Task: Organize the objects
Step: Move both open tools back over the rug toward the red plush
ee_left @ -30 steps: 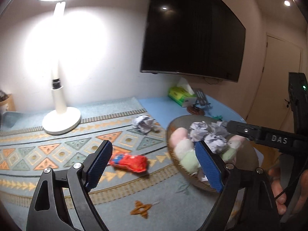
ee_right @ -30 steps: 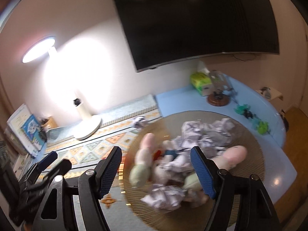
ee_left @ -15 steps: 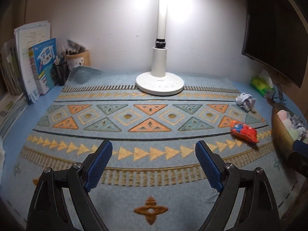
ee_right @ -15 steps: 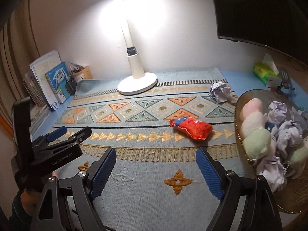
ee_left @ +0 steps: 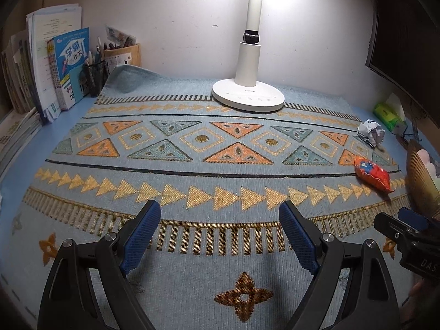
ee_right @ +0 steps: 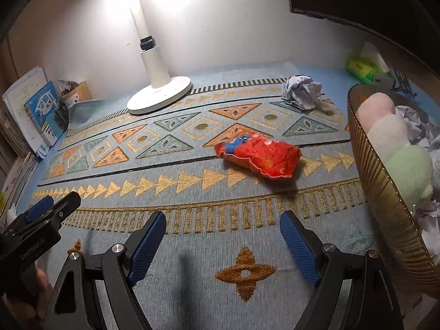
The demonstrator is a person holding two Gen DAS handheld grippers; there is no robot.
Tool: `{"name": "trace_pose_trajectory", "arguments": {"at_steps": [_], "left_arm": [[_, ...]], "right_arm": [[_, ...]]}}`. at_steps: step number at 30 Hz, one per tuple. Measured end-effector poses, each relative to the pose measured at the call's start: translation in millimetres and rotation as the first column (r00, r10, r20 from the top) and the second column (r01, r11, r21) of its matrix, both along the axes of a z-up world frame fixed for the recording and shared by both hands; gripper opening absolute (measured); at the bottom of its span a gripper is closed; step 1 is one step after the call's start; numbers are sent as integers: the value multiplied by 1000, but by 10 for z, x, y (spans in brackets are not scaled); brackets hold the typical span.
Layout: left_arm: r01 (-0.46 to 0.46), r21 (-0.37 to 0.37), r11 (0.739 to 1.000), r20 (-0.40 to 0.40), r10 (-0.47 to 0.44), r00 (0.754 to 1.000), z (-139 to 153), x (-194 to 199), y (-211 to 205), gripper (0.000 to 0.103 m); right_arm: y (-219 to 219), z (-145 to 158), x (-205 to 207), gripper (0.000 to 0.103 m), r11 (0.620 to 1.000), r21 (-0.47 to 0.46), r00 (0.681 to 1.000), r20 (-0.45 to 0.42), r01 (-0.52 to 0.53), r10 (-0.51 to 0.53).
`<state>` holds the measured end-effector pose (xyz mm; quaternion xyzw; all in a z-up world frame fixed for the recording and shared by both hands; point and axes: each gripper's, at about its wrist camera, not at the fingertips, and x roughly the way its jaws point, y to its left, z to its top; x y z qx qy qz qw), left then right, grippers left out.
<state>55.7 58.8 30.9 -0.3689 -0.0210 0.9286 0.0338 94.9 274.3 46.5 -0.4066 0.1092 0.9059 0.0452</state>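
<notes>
A red snack packet point(ee_right: 258, 155) lies on the patterned mat point(ee_right: 192, 198), ahead of my right gripper point(ee_right: 222, 244), which is open and empty. It also shows in the left wrist view point(ee_left: 372, 174), far right. A crumpled paper ball point(ee_right: 301, 93) lies behind it, also in the left wrist view point(ee_left: 371, 132). A gold ribbed basket point(ee_right: 385, 192) at the right holds pastel plush pieces point(ee_right: 396, 148) and crumpled papers. My left gripper point(ee_left: 220, 236) is open and empty over the mat's near middle.
A white lamp base point(ee_left: 247, 97) stands at the back. Books point(ee_left: 66, 66) and a pen holder point(ee_left: 95, 75) stand at the back left. A green tissue box point(ee_left: 387, 114) sits at the back right, under a dark screen point(ee_left: 407, 27).
Both grippers have swung left and down from over the basket to low over the mat. The basket now sits at the right edge of both views. Both stay open.
</notes>
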Motion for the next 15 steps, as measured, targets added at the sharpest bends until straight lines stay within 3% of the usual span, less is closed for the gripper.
{"name": "trace_pose_trajectory", "arguments": {"at_steps": [11, 15], "left_arm": [[22, 5, 1000, 35, -22, 999, -28, -53, 19, 87], [117, 9, 993, 33, -117, 993, 29, -136, 142, 87]], "right_arm": [[255, -33, -35, 84, 990, -92, 994, 30, 104, -102], [268, -3, -104, 84, 983, -125, 991, 17, 132, -131]]}}
